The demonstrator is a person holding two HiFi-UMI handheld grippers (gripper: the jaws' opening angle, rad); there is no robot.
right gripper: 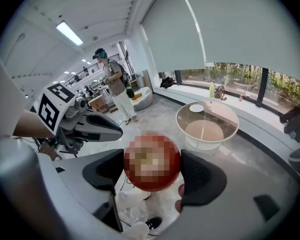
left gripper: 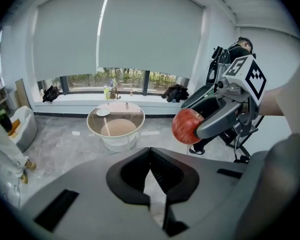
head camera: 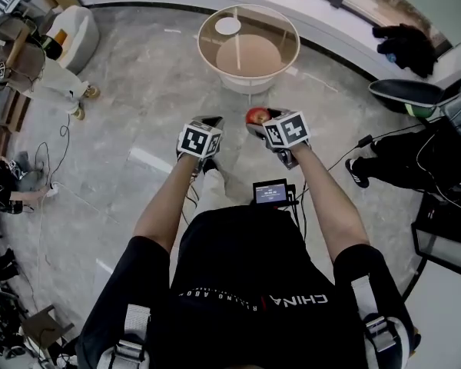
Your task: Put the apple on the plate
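The right gripper (right gripper: 152,171) has its fingers pinching the round red apple (left gripper: 189,126), stem towards the gripper's body. The left gripper (left gripper: 150,159) has its fingers pressed together. The white plate (head camera: 228,25) lies on the glass worktop (head camera: 273,29), upper centre.

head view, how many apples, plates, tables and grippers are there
apple: 1
plate: 1
round table: 1
grippers: 2, left gripper and right gripper
total: 5
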